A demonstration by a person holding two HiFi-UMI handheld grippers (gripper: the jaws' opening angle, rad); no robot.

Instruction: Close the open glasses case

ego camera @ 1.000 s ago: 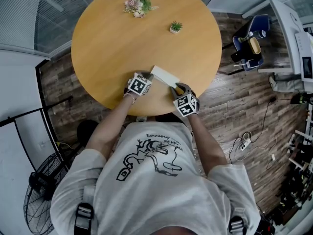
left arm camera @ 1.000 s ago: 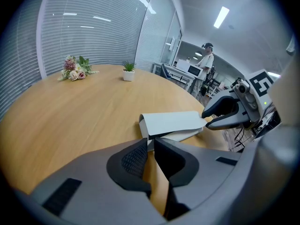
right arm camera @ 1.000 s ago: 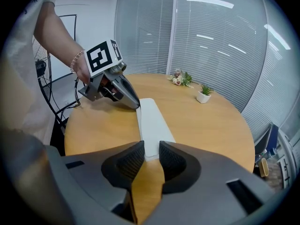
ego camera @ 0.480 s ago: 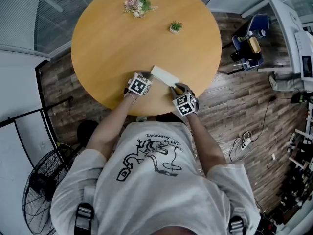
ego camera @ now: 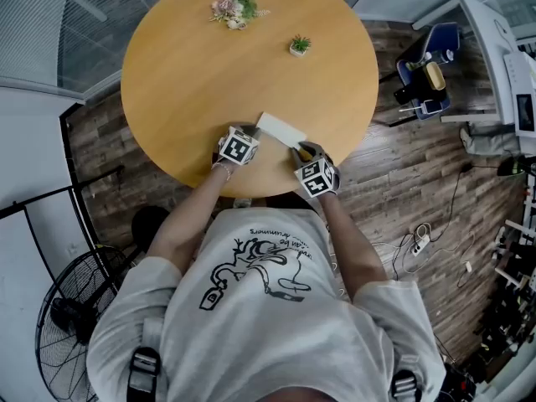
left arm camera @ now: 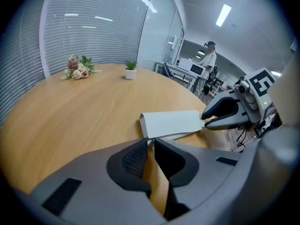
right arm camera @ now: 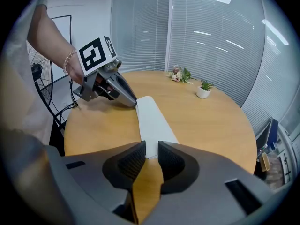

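A white glasses case (ego camera: 282,130) lies on the round wooden table (ego camera: 201,74), close to its near edge. My left gripper (ego camera: 255,129) is at the case's left end. In the left gripper view its jaws (left arm camera: 150,142) stand almost together, with a thin edge of the case (left arm camera: 171,122) pinched between them. My right gripper (ego camera: 300,148) is at the other end. Seen from the right gripper (right arm camera: 151,153), the narrow end of the case (right arm camera: 151,116) sits between the pads. The case looks nearly flat, its lid a little above the base.
A bunch of dried flowers (ego camera: 237,8) and a small potted plant (ego camera: 301,46) stand on the far side of the table. On the floor are a fan (ego camera: 71,308) at the left and a power strip (ego camera: 419,243) at the right. A person (left arm camera: 208,60) stands far off.
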